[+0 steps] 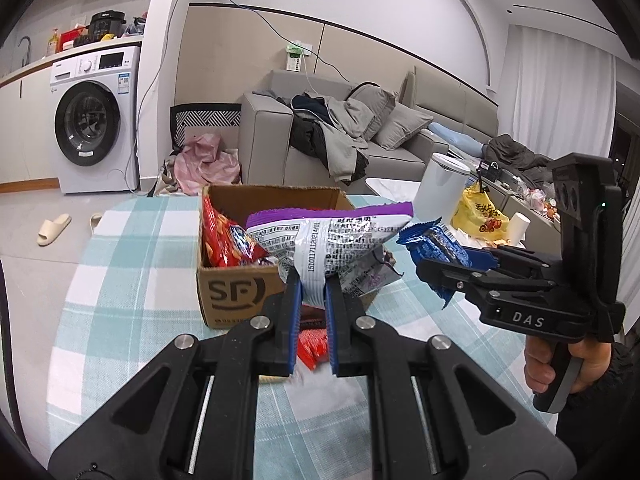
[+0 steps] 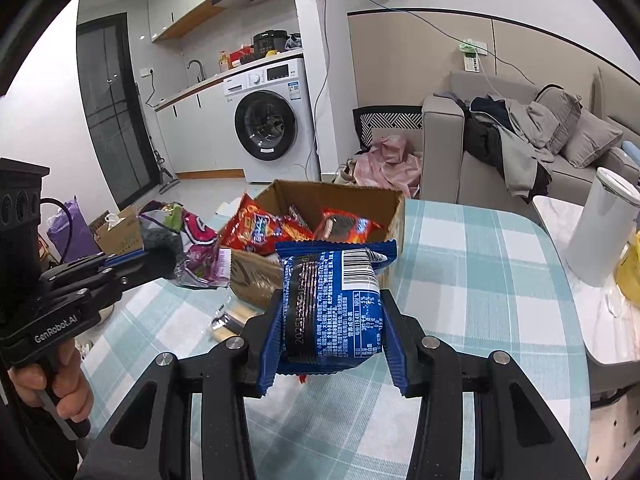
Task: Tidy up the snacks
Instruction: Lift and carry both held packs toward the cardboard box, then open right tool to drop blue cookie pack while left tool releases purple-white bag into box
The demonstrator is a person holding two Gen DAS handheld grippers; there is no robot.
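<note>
You had the left gripper (image 1: 314, 280) clenched on the purple bag (image 1: 332, 236), lifted just in front of the box (image 1: 236, 296), ready to drop in. Your right gripper (image 2: 330, 312) gripped the blue packet (image 2: 332, 304) near the box's front corner, waiting its turn.

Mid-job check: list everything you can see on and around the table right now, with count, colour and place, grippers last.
Cardboard box: 1, brown, open, on the checked table.
Red snack bags: at least 2, red, inside the box.
Purple snack bag: 1, purple and white, held up in front of the box.
Blue snack pack: 1, blue, held above the table.
Red packet: 1, red, on the tablecloth below the left fingers.
Tablecloth: 1, teal-and-white check.
White canister: 1, white, side table.
Left gripper: shut on the purple bag.
Right gripper: shut on the blue pack.
</note>
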